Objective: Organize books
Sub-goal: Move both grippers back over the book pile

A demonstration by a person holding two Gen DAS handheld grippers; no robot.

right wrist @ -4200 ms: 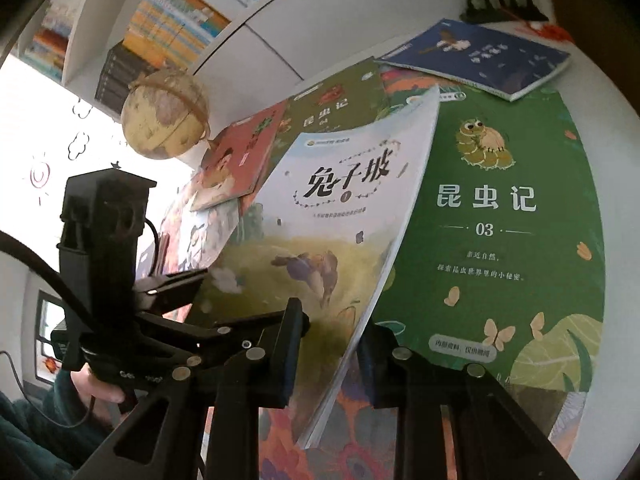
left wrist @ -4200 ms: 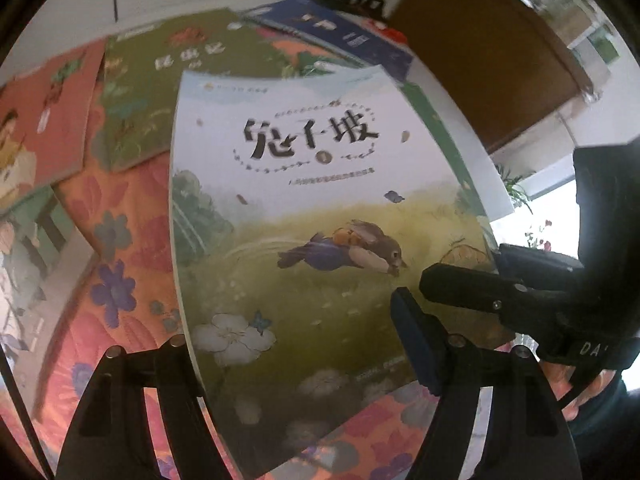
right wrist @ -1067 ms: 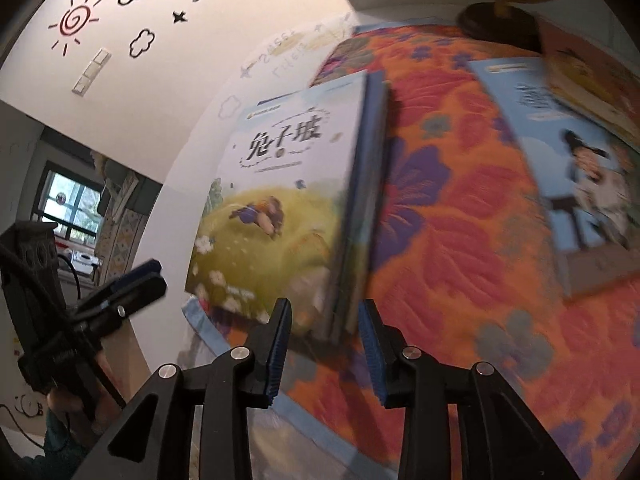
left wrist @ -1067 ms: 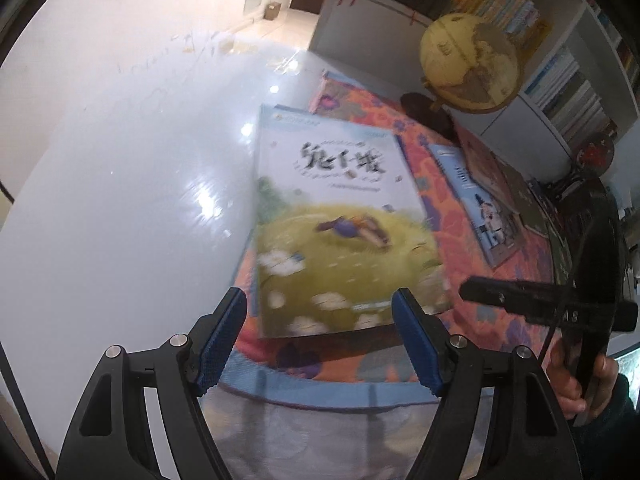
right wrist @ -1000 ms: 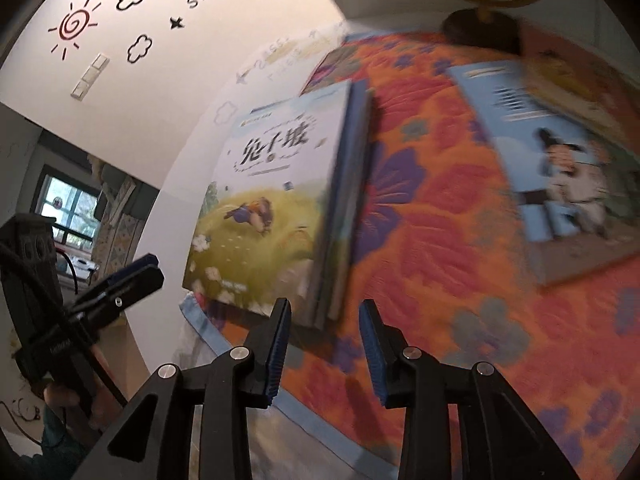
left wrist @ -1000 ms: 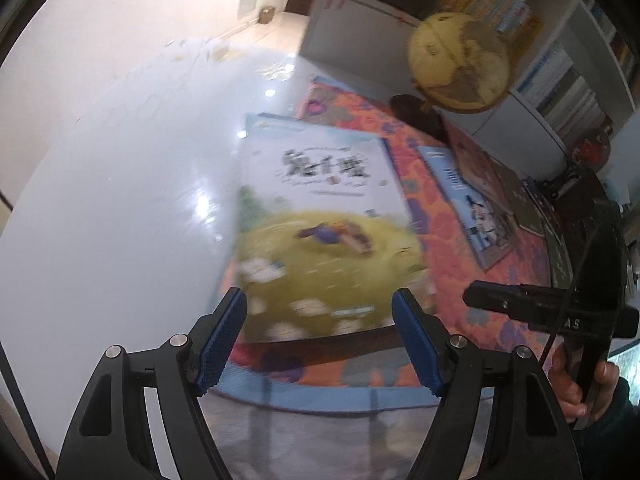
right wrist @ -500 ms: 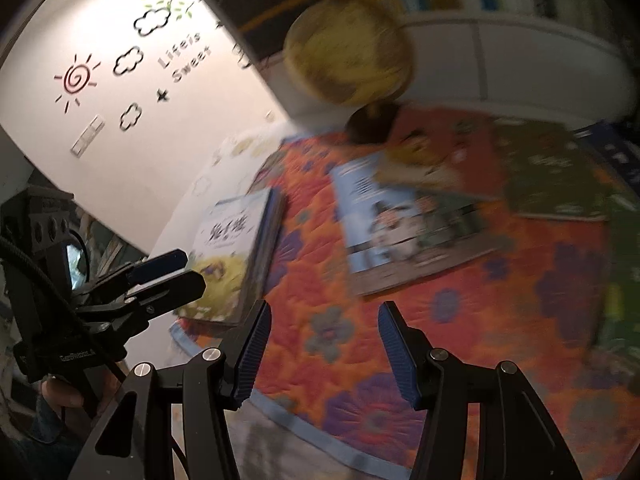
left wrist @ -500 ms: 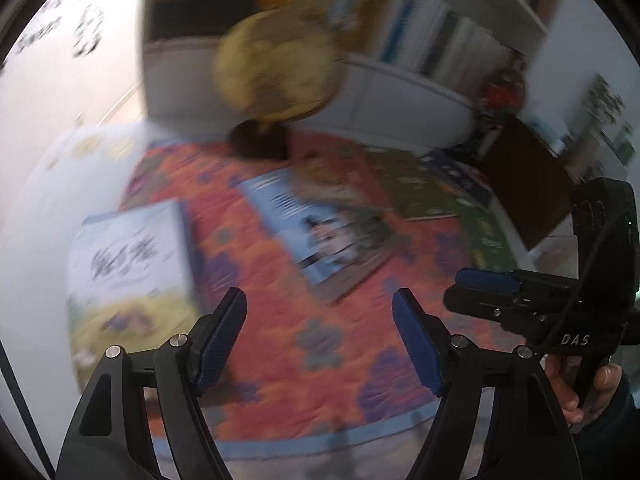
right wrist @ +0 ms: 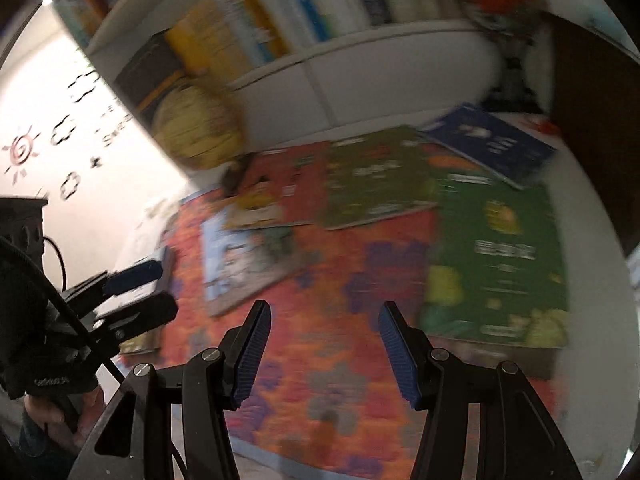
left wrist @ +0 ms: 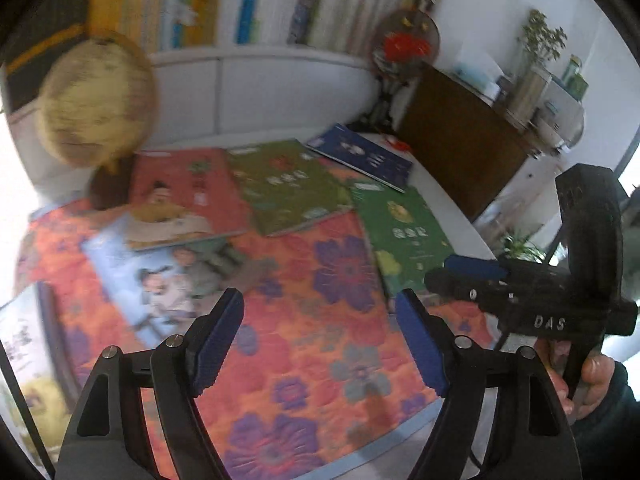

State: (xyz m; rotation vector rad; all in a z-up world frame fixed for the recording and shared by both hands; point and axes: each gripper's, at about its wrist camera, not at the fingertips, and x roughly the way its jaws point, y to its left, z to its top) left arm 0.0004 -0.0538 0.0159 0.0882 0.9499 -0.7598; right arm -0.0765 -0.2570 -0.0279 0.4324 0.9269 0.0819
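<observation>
Left wrist: left gripper point(left wrist: 320, 340) empty, jaws opening, over floral cloth point(left wrist: 320, 320). Books lie flat: red book point(left wrist: 180, 196), olive book point(left wrist: 288, 184), green book point(left wrist: 408, 236) w/ long axis running away from cam, navy book point(left wrist: 360, 156) angled at rear. Rabbit book point(left wrist: 24, 360), held 4 s ago, now flat at far left edge.

Right wrist: right gripper point(right wrist: 324, 348) parted, empty, wider than 1 s ago. Green book point(right wrist: 500, 256) right of it; view blurred.

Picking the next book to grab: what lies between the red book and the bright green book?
The olive green book lies between the red book and the bright green book, overlapping the red one's edge; the left wrist view shows it.
</observation>
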